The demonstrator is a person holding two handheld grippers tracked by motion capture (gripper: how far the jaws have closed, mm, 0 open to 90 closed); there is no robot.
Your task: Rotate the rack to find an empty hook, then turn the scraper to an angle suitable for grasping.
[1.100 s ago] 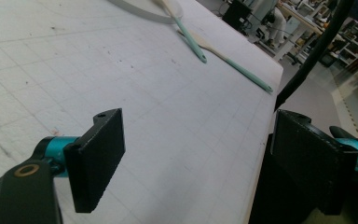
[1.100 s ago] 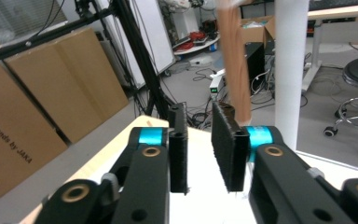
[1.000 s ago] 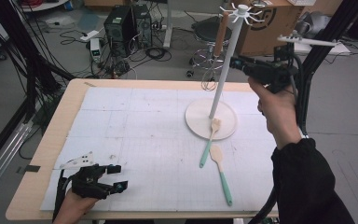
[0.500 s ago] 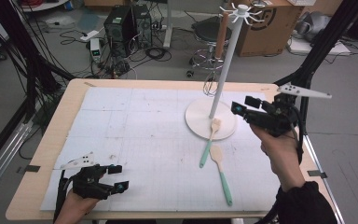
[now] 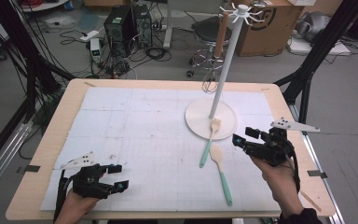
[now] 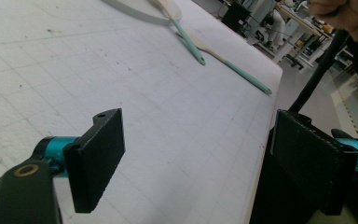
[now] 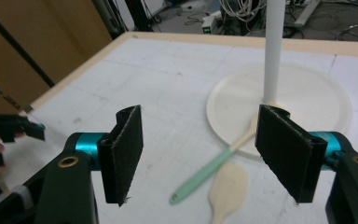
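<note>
Two utensils on the white mat (image 5: pixel 135 135), both pale wood heads on mint-green handles. One a spatula (image 5: pixel 222 169) with a rounded flat blade, lying wholly on the mat, handle toward the near edge. The other a small spoon or fork-ended tool (image 5: pixel 209 142), exact head shape too small to tell, head resting on the rim of the round cream base (image 5: pixel 196 116), handle slanting down onto the mat. Lying just beside each other, right of centre; touching or apart, cannot tell.

One stand: white pole (image 5: pixel 226 60) upright from that base, ringed with hooks at the top.

Right gripper (image 5: pixel 245 141) held near the table's right edge, just right of the spatula, jaws spread wide with nothing between them; seen along them, the mint handle and the spatula blade (image 7: pixel 227 189) low between the jaws. Left gripper (image 5: pixel 117 176) low at the near left corner of the mat, well apart from the utensils, jaws likewise parted and empty.
</note>
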